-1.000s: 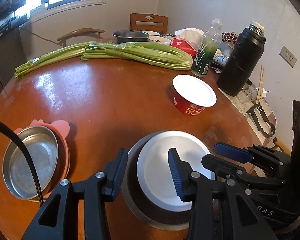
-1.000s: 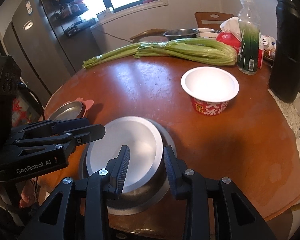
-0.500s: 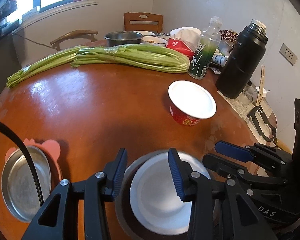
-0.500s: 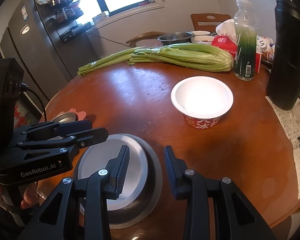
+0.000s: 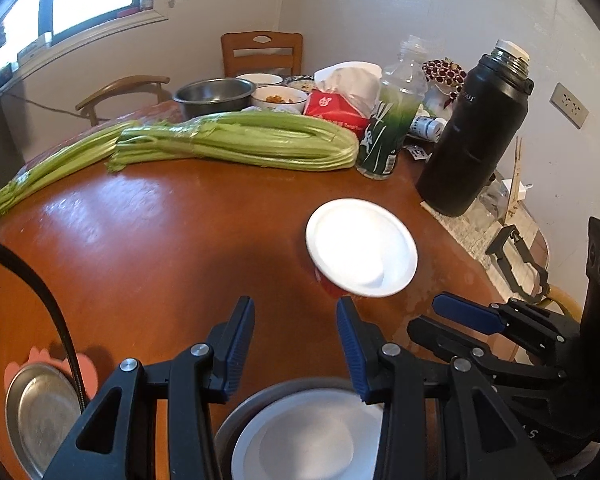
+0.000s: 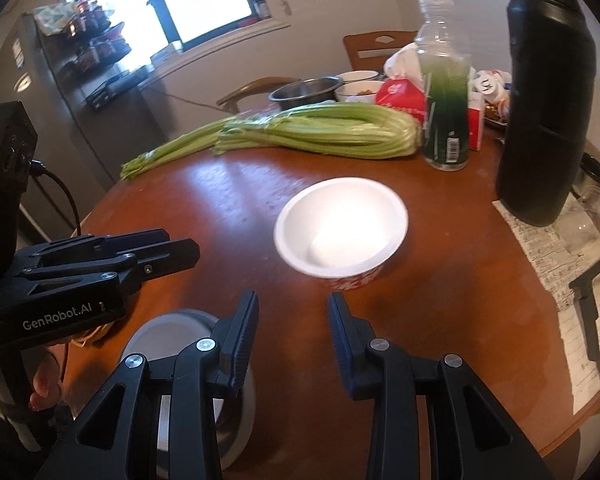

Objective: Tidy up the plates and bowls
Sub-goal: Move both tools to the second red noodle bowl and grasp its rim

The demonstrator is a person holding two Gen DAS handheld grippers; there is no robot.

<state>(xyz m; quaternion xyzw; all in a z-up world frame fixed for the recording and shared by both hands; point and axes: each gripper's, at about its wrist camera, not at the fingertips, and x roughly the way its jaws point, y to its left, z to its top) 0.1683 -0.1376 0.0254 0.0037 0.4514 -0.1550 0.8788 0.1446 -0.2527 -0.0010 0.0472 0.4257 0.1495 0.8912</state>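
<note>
A white plate lies inside a wider grey plate at the near edge of the round brown table. My left gripper hovers above and just past this stack, shut and holding nothing. Ahead of it stands a white bowl with a red printed wall. In the right wrist view, my right gripper is also shut and holds nothing, with the bowl just beyond its tips. The plate stack is at the lower left there. At the near left, a steel dish rests on a pink mat.
Long celery stalks lie across the far side. Behind them are a steel bowl, food bowls, a red tissue pack and a green bottle. A tall black flask stands at the right. A person's hand holds the left gripper.
Both grippers have moved forward from over the plate stack toward the red and white bowl. The stack has slid to the bottom of both views. Neither gripper's jaws changed.
</note>
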